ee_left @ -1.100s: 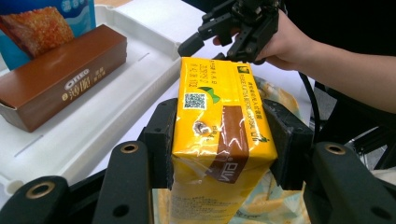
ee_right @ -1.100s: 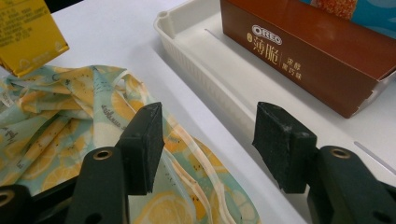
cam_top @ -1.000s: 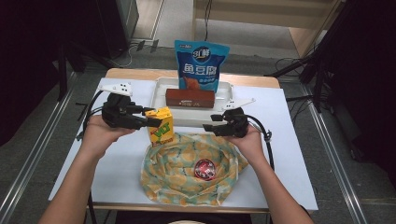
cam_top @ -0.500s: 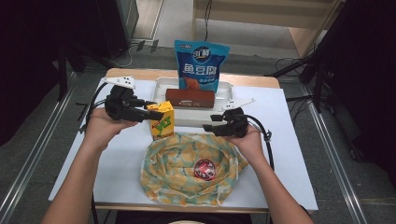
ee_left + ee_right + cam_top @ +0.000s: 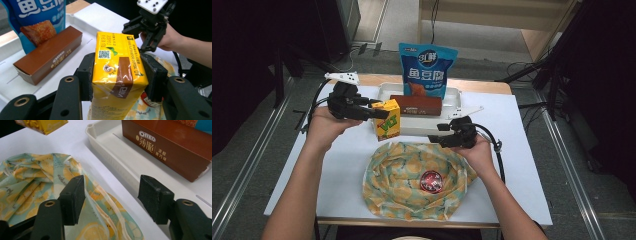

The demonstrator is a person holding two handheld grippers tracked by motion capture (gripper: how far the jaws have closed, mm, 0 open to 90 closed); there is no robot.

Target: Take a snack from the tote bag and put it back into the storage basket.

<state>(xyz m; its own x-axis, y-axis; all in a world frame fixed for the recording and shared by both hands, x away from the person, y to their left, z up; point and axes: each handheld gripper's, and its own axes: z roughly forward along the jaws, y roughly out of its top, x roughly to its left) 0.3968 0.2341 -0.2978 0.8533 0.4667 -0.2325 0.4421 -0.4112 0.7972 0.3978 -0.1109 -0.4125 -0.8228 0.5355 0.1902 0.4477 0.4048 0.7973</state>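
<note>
Since a second ago, your left gripper (image 5: 379, 113) has carried the yellow drink carton (image 5: 387, 120) a little toward twelve o'clock, nearer the white tray (image 5: 384, 92). Its pads clamp the carton's sides. Your right gripper (image 5: 437, 139) sits at the lemon-print bag's (image 5: 412, 182) two o'clock edge; its jaws have just been opening, with nothing pressed between them.

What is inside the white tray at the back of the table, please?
The white tray holds a brown Oreo box and an upright blue snack bag. Its floor beneath them is covered.
</note>
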